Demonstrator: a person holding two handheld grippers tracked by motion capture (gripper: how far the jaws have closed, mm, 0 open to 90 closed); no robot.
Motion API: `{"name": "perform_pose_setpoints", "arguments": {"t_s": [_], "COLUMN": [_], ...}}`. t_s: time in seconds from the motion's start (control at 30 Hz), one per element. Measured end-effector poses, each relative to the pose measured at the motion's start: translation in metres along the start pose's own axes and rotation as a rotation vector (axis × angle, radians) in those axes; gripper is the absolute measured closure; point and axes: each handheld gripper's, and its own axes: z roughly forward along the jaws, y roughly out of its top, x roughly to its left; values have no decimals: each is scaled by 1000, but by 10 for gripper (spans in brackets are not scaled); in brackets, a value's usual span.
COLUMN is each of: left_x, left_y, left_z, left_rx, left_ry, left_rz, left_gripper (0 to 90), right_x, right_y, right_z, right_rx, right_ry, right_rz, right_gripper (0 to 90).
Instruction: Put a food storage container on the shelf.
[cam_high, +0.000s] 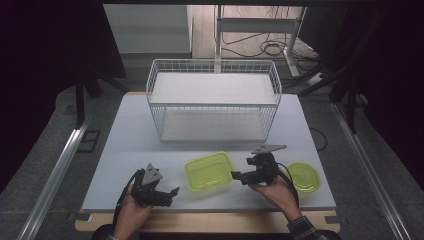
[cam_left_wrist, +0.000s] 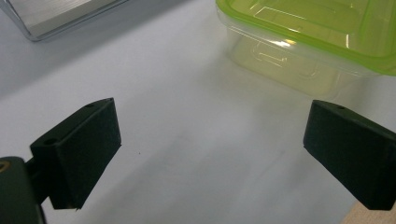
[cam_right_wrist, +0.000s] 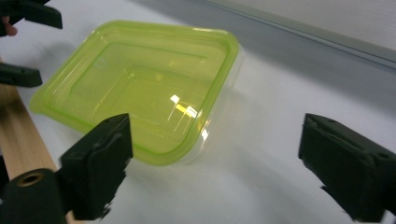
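High view: both claws, the left gripper (cam_high: 172, 191) and the right gripper (cam_high: 235, 175), are spread wide and empty beside the green box (cam_high: 209, 171). I think a claw could bump the light box and slide it away

The right gripper (cam_right_wrist: 215, 163) is hovering with its two black jaws standing wide apart over the white table (cam_right_wrist: 289, 98). A green container (cam_right_wrist: 144, 88) is lying just beyond the left jaw, near the table's wooden edge (cam_right_wrist: 18, 135). The left gripper (cam_right_wrist: 21, 44) is showing at the upper left corner.
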Motion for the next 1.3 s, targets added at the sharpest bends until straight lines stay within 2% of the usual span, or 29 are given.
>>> {"name": "perform_pose_setpoints", "arguments": {"t_s": [0.03, 0.1, 0.17, 0.2, 0.3, 0.47, 0.63, 0.67, 0.7, 0.77, 0.8, 0.87, 0.9, 0.93, 0.97, 1.1, 1.13, 1.17, 1.2, 1.3], "left_x": [0, 0, 0, 0, 0, -1, -2, -2, -2, -2, -2, -2, -2, -2, -2, -3, -3, -3, -3, -3], "left_y": [0, 0, 0, 0, 0, 0, 0, 0, 0, 0, 0, 0, 0, 0, 0, 0, 0, 0, 0, 0], "left_z": [0, 1, 1, 1, 1, 2, 2, 2, 3, 2, 3, 3, 3, 3, 3, 3, 3, 3, 3, 3], "left_rx": [5, 8, 6, 4, 4, 8, 13, 13, 13, 14, 14, 15, 15, 16, 16, 19, 19, 20, 18, 14], "left_ry": [0, 5, 5, 5, 6, 8, 12, 12, 10, 10, 10, 9, 9, 7, 7, 9, 9, 9, 9, 10], "left_rz": [1, 6, 5, 4, 9, 20, 27, 27, 28, 29, 33, 34, 35, 36, 36, 44, 44, 46, 45, 42], "left_gripper": [42, 42, 42, 43, 45, 45, 46, 46, 46, 46, 46, 46, 46, 46, 46, 43, 43, 42, 42, 41], "right_x": [0, -2, -2, -3, -6, -12, -22, -22, -26, -28, -31, -32, -34, -36, -36, -39, -39, -39, -38, -34], "right_y": [0, 5, 6, 9, 13, 16, 19, 19, 19, 19, 19, 18, 18, 17, 17, 17, 17, 18, 18, 21], "right_z": [0, 1, 2, 4, 8, 18, 26, 26, 29, 31, 34, 36, 37, 40, 40, 44, 44, 43, 42, 39], "right_rx": [0, 2, 5, 10, 17, 40, 55, 55, 59, 65, 76, 81, 85, 88, 88, 116, 116, 115, 111, 108], "right_ry": [0, 28, 35, 47, 76, 100, 142, 142, 162, 170, 184, 191, 207, 242, 242, 301, 301, 325, 329, 320], "right_rz": [0, 19, 16, 24, 58, 86, 149, 149, 179, 192, 219, 226, 240, 275, 275, 357, 357, 374, 375, 355], "right_gripper": [169, 261, 274, 333, 400, 481, 543, 543, 568, 576, 597, 605, 612, 640, 640, 757, 757, 784, 791, 795]}}
